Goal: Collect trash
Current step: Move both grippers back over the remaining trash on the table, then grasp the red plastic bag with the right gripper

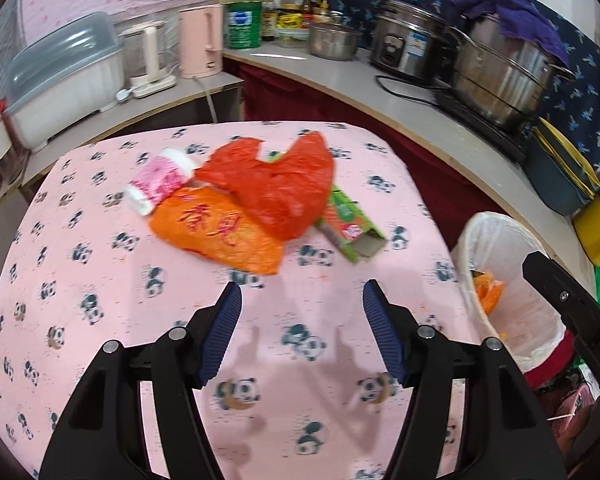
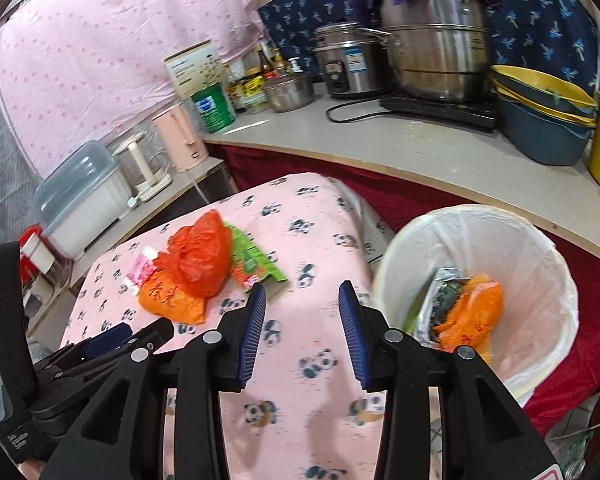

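On the pink panda tablecloth [image 1: 100, 264] lies a pile of trash: a red plastic bag [image 1: 276, 184], an orange bag with red writing [image 1: 216, 232], a pink and white wrapper roll [image 1: 160, 180] and a green carton [image 1: 348, 224]. The pile also shows in the right wrist view, with the red bag [image 2: 198, 256] on top. My left gripper [image 1: 302, 292] is open and empty, hovering short of the pile. My right gripper [image 2: 302, 290] is open and empty, between the pile and the white-lined bin [image 2: 540, 240], which holds an orange bag [image 2: 472, 312] and a foil wrapper.
A counter [image 1: 380, 92] curves behind the table with steel pots [image 1: 500, 76], a rice cooker, a pink kettle [image 1: 200, 40], jars and stacked basins [image 2: 540, 112]. The bin [image 1: 472, 240] stands at the table's right edge. The left gripper's body [image 2: 80, 360] shows at lower left.
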{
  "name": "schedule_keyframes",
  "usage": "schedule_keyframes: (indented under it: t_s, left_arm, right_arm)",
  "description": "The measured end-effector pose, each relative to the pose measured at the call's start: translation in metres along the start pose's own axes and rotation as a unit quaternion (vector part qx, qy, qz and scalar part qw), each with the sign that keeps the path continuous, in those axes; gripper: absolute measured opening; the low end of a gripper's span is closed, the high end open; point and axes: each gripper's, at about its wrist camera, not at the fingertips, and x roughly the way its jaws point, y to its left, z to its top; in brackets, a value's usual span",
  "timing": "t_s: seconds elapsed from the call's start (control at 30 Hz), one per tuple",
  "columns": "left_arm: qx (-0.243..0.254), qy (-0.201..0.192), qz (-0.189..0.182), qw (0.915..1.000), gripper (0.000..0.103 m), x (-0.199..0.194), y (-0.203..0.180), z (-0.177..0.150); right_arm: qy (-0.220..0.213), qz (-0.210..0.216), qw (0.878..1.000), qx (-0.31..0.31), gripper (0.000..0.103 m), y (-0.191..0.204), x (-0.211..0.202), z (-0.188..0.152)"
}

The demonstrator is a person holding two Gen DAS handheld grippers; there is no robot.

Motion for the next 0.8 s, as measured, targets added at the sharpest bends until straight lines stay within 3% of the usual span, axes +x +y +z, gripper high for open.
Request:
schedule_keyframes:
  t_s: [0.2,0.4,0.8]
  left_arm:
    - [-0.019,0.0,0.031,0.9994,0.06,-0.002,0.039,-0.001]
    - [-0.037,-0.005,0.056,0.9977,0.071,-0.002,0.073,0.0]
    - [-0.066,-0.003,0.071,0.9953,0.081,0.017,0.124,0.011]
  right_arm:
    - [0.01,0.014,1.0,-0.024,0.049,0.036,0.012,-0.004]
    - [0.027,0.031,0.998,-0.044,0.053,0.07,0.033,-0.007]
    - [0.051,0.034,0.996,-0.06,0.064,0.115,0.098,0.001]
